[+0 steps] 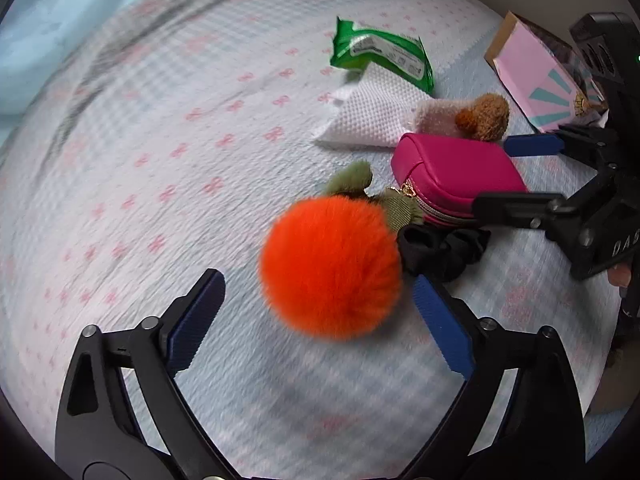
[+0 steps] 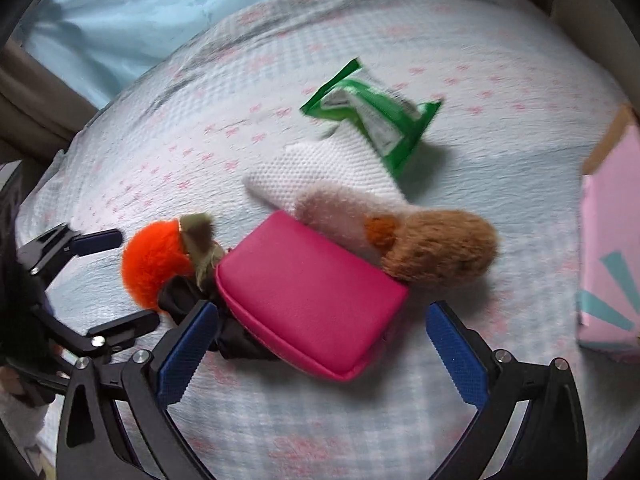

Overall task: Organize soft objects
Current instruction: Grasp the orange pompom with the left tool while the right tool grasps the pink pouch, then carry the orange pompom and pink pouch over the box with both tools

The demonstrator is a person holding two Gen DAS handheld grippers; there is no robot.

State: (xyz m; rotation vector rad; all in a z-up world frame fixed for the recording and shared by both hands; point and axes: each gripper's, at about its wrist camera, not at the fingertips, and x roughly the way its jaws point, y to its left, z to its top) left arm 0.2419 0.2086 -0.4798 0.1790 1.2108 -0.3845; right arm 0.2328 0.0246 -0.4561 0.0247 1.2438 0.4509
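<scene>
An orange furry pompom (image 1: 332,266) with green felt leaves lies on the bedspread (image 1: 160,140); my left gripper (image 1: 316,286) is open with its fingers on either side of it. A magenta zip pouch (image 2: 308,292) lies beside the pompom (image 2: 154,262), partly over a black scrunchie (image 1: 444,250). My right gripper (image 2: 322,322) is open with its fingers either side of the pouch's near end. A brown and pink plush (image 2: 424,248) lies behind the pouch (image 1: 456,174). The right gripper (image 1: 508,174) shows in the left wrist view, the left gripper (image 2: 120,280) in the right wrist view.
A green wipes packet (image 1: 380,54) and a white textured tissue (image 1: 372,116) lie farther back on the bed. A pink box (image 1: 540,80) with teal rays stands at the right. A pale blue curtain (image 2: 160,12) hangs beyond the bed's far edge.
</scene>
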